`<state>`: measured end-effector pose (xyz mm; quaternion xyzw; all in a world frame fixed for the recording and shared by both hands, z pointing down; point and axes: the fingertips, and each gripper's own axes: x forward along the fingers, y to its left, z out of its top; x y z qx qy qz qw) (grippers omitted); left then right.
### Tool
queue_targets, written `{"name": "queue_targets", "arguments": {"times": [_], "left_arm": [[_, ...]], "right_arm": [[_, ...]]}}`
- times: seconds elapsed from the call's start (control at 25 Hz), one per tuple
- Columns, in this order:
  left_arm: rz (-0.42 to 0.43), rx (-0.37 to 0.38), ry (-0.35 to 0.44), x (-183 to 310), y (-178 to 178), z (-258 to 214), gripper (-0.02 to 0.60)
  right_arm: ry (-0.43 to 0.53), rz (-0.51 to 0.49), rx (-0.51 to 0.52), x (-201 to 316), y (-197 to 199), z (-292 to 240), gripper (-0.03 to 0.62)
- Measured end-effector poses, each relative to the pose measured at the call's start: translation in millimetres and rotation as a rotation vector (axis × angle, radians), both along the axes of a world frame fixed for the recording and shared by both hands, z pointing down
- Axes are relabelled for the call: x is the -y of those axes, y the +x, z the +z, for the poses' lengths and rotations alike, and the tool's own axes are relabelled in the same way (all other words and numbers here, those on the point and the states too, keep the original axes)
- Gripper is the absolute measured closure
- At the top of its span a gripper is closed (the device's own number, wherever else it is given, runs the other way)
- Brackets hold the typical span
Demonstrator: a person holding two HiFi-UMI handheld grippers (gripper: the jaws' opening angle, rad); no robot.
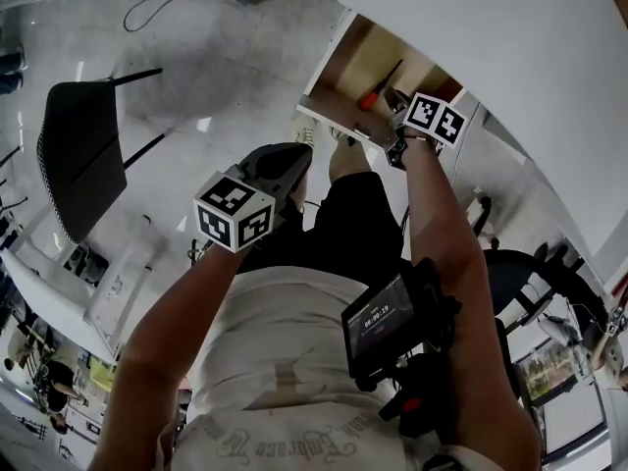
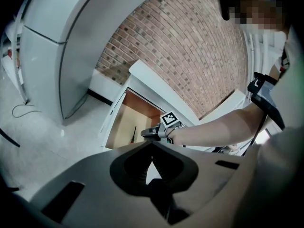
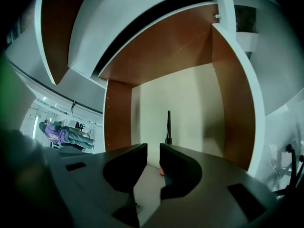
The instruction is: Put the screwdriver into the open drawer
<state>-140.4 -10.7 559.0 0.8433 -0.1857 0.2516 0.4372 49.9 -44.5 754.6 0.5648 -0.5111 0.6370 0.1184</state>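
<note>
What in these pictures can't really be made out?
- Screwdriver handle: in the right gripper view, the jaws of the right gripper cover most of it. Only the dark shaft shows clearly.
- Drawer, back end: in the head view, the white top hides it.
- People in the background: in the right gripper view, too small and blurred.

drawer (image 3: 232,99) open from above, bare floor both sides of screwdriver (image 3: 168,122) lying mid-floor. side walls hem it in, desktop (image 1: 491,27) overhangs back end.
</note>
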Motion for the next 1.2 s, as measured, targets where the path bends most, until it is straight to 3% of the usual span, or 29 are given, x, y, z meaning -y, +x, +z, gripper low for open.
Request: {"name": "queue_targets", "arguments": {"times": [0.52, 0.84, 1.2], "left_arm": [[0.067, -0.023, 0.093, 19, 6, -46, 0.56], [0.12, -0.042, 0.134, 9, 19, -77, 0.56], [0.133, -0.05, 0.145, 37, 16, -88, 0.561]], "right_arm": [[0.171, 0.026, -0.062, 1, 6, -89, 0.56], [0.274, 0.054, -0.077, -14, 13, -150, 0.563], [0.367, 0.015, -0.103, -2, 0, -192, 0.563]]}}
